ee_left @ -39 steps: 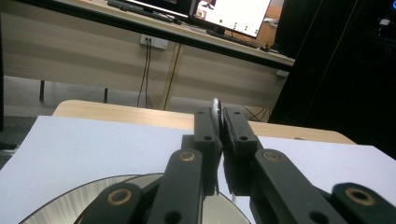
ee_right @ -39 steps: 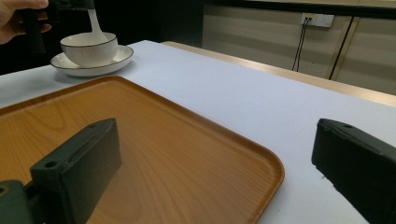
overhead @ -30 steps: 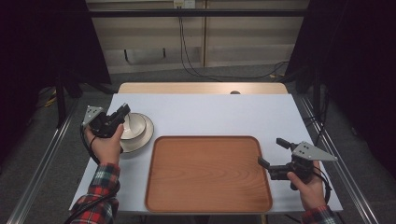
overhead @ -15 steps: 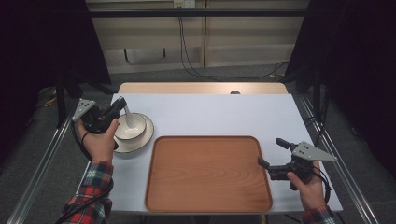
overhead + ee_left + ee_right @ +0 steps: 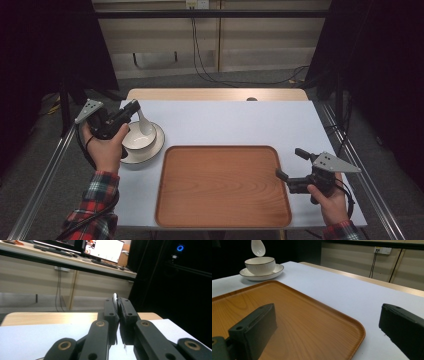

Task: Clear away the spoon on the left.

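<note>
Between the pressed-together jaws of the left gripper (image 5: 131, 107) a white spoon (image 5: 144, 123) is pinched by its handle, its end poking out past the jaw tips (image 5: 115, 298), and the spoon's bowl hangs down just below and beyond the tips, over a white bowl (image 5: 138, 137) that sits on a white saucer (image 5: 156, 145). From the right gripper view the spoon (image 5: 258, 247) is plainly clear of the bowl (image 5: 260, 265), apart from its rim. Just beside that crockery, on the side toward the other hand, lies a wide wooden tray (image 5: 222, 186) on the pale table (image 5: 240, 122), its top bare. The right gripper (image 5: 290, 164) rests low at the tray's far edge with its jaws spread wide and nothing between them, one jaw over the tray's rim and the other over the table top. It stands well apart from the spoon, with the tray's breadth between. Beyond the left gripper's tips run the table's wooden edge strip (image 5: 215, 94) and a wall with trailing cables (image 5: 202, 60).
</note>
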Tool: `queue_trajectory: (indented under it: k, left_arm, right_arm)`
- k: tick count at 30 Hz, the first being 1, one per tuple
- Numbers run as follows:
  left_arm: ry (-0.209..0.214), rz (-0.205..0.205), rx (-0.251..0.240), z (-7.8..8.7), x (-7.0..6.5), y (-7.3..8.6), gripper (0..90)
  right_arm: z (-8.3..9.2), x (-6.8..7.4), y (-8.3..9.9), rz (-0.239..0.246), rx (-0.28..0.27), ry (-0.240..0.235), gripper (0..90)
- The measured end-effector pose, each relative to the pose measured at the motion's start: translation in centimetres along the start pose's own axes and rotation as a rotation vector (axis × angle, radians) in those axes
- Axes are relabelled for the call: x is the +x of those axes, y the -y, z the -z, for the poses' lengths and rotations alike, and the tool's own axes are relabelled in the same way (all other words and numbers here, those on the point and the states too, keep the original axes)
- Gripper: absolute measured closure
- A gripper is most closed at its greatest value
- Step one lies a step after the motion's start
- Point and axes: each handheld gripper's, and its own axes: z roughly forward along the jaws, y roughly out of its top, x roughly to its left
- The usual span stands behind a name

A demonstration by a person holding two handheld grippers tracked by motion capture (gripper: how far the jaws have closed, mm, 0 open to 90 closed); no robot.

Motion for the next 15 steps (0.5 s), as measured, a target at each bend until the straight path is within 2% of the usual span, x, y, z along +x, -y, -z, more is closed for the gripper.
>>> queue_trajectory:
  k: [2,5,7,15]
  left_arm:
    - [0.027,0.002,0.012,-0.1,-0.6,-0.1,85.4]
    - [0.046,-0.008,0.026,-0.2,-0.9,-0.1,85.4]
    - [0.061,0.005,0.024,-0.3,-1.2,-0.1,85.4]
    - [0.120,0.003,0.048,-0.5,-2.3,0.2,85.4]
  right_arm:
    - [0.0,0.0,0.0,-0.003,0.001,-0.002,1.1]
    - [0.0,0.0,0.0,-0.002,0.002,-0.003,1.1]
    - [0.0,0.0,0.0,-0.002,0.002,-0.004,1.1]
    - [0.0,0.0,0.0,-0.001,0.001,-0.001,1.1]
